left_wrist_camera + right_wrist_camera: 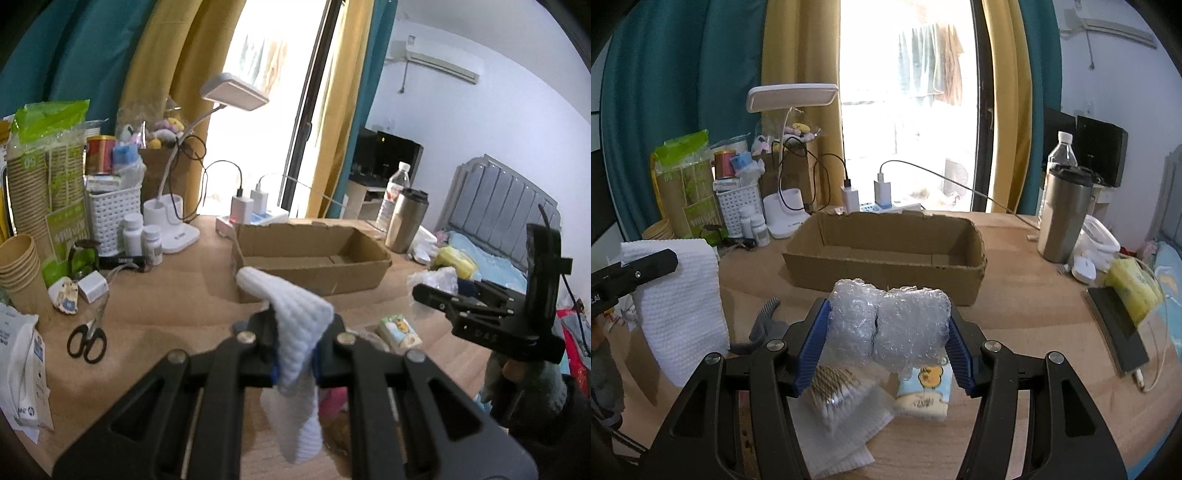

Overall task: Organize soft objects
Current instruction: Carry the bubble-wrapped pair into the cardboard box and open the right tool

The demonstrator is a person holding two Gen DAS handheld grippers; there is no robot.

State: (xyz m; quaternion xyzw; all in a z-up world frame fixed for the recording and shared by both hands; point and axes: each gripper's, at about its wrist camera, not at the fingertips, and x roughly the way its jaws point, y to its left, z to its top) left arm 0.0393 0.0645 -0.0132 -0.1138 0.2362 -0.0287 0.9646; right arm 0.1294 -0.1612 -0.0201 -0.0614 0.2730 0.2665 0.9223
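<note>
My left gripper (pixel 293 349) is shut on a white waffle-weave cloth (pixel 295 339), held above the wooden table; the cloth also shows at the left of the right wrist view (pixel 679 310). My right gripper (pixel 888 336) is shut on a folded wad of clear bubble wrap (pixel 890 325), held above the table in front of an open cardboard box (pixel 886 273). The box (pixel 314 273) lies beyond the cloth in the left wrist view, and it looks empty. The right gripper also shows at the right of the left wrist view (pixel 436 295).
On the table below lie a tissue pack with a duck print (pixel 925 391), a packet of cotton swabs (pixel 834 391), white foam sheets (pixel 849 435) and a grey sock (pixel 768 321). Scissors (pixel 86 341), paper cups (pixel 18 269), bottles (pixel 142 238), a lamp (pixel 177 229), a steel tumbler (pixel 1063 218) and a yellow sponge (pixel 1134 291) stand around.
</note>
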